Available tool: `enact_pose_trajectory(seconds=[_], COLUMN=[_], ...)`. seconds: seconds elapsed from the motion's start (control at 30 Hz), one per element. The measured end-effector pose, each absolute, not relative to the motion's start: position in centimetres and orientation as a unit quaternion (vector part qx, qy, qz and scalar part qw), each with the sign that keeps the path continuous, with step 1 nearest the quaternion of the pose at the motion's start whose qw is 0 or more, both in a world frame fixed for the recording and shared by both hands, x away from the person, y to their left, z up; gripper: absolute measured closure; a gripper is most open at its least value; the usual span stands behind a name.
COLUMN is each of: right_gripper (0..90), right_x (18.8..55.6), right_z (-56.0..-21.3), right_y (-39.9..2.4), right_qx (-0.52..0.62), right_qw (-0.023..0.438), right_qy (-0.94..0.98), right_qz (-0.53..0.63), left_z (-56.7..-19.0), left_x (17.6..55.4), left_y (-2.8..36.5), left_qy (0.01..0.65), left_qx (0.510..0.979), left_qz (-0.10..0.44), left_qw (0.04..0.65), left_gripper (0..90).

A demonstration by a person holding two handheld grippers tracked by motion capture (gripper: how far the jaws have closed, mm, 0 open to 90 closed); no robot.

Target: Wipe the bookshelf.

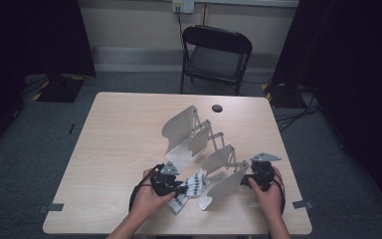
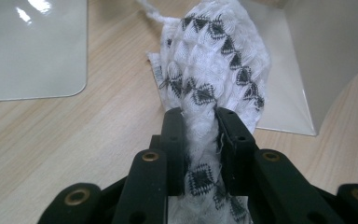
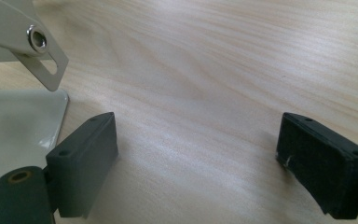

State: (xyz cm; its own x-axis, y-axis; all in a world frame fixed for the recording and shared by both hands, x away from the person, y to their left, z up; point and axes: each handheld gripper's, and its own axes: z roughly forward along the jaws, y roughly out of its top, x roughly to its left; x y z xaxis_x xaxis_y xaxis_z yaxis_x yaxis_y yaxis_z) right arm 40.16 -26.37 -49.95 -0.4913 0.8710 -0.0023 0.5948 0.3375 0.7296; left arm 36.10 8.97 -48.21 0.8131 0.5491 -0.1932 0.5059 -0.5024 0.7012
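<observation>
Table (image 1: 114, 149) bears rack (image 1: 199, 144), cloth (image 1: 191, 188)

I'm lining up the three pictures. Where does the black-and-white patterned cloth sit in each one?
High view: patterned cloth low centre, in the left gripper.
Left gripper view: cloth upper centre, pinched between the jaws.
Right gripper view: not in it; the right gripper stands open over bare table.
Shared landmark: white hinged rack.

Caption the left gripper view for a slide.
Left gripper clamps a white, black-patterned cloth above the wooden table.
</observation>
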Motion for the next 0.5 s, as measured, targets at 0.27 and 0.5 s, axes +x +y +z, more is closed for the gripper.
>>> enact_pose_trajectory(seconds=[0.27, 0.5], right_gripper=[11.7, 11.7], right_x=[40.2, 40.2], right_z=[-49.9, -49.9], right_y=[-26.4, -26.4], right_qx=[0.462, 0.462], right_qw=[0.201, 0.202], right_qy=[0.793, 0.793], right_qz=[0.343, 0.343], left_z=[-48.2, -48.3], left_x=[36.3, 36.4], left_y=[10.7, 11.9], left_qy=[0.322, 0.332], left_qx=[0.861, 0.856], left_qz=[0.039, 0.043], left_qw=[0.392, 0.395], left_gripper=[74.1, 74.0])
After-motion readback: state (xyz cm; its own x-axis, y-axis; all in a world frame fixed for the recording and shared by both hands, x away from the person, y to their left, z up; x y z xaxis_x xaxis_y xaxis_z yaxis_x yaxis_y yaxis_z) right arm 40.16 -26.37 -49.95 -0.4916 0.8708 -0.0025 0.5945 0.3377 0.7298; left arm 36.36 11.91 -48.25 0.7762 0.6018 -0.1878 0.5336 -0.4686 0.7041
